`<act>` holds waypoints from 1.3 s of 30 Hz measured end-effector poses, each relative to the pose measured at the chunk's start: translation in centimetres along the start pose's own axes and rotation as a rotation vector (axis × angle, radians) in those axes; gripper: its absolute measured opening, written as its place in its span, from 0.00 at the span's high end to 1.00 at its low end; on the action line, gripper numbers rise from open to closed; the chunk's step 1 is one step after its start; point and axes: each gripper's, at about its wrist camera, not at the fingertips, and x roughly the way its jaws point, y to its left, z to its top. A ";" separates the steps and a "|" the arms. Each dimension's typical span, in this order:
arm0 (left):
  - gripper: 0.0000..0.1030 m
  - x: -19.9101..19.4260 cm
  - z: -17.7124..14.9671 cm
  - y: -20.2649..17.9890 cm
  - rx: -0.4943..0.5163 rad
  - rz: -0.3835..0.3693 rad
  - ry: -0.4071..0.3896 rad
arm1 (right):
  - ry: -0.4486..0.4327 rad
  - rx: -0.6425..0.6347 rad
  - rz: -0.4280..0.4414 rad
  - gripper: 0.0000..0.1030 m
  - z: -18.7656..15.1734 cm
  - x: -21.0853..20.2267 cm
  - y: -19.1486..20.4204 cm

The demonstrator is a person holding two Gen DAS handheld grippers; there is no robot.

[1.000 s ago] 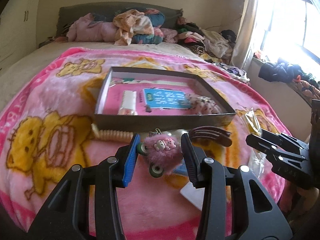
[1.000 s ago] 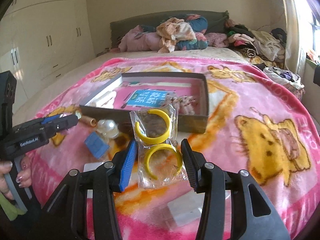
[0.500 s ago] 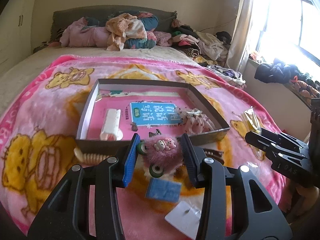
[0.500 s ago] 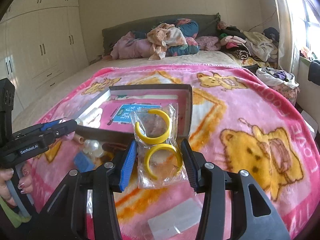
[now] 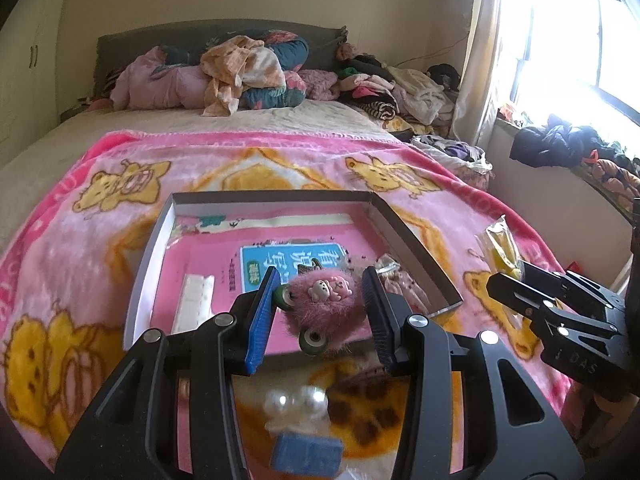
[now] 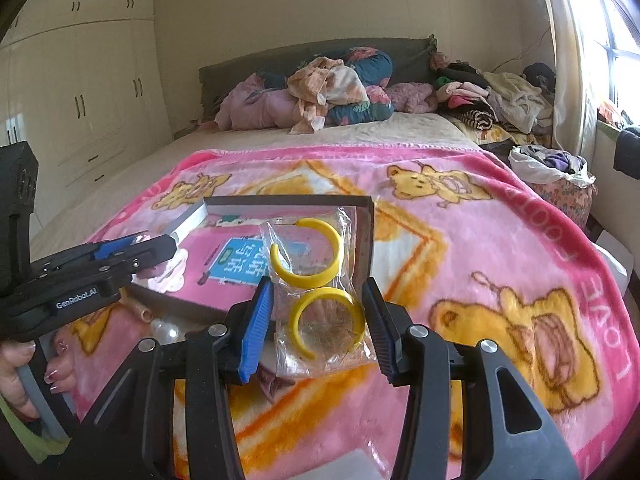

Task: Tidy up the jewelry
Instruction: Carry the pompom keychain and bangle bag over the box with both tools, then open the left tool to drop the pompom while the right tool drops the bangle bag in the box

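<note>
My left gripper [image 5: 320,300] is shut on a fuzzy pink hair clip [image 5: 326,304] with small charms, held above the near edge of the open grey box [image 5: 412,240]. The box has a pink floor with a blue card [image 5: 292,268], a white piece [image 5: 196,300] and a small bagged item [image 5: 396,280]. My right gripper [image 6: 318,312] is shut on a clear bag of yellow hoop earrings [image 6: 316,284], held over the box's near right corner [image 6: 366,240]. The left gripper also shows in the right wrist view [image 6: 120,256].
The box lies on a pink bear blanket [image 6: 480,260] on a bed. Loose pearls [image 5: 296,400], a blue block [image 5: 306,454] and a dark leopard clip [image 5: 360,392] lie in front of the box. Clothes are piled at the headboard [image 5: 240,76].
Both grippers have risen and moved forward towards the box, each still holding its item. The pink clip now hangs over the box's near edge.
</note>
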 end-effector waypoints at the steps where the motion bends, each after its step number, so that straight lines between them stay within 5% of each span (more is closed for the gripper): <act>1: 0.67 0.2 0.1 0.0 0.002 0.002 0.002 | -0.001 0.000 0.000 0.58 0.2 0.1 -0.1; 17: 0.67 5.1 0.7 0.1 0.012 0.044 0.093 | 0.035 -0.009 -0.006 0.58 2.1 4.1 -1.2; 39: 0.67 9.4 -0.1 1.8 0.015 0.060 0.233 | 0.225 0.033 0.015 0.57 2.5 12.5 -1.2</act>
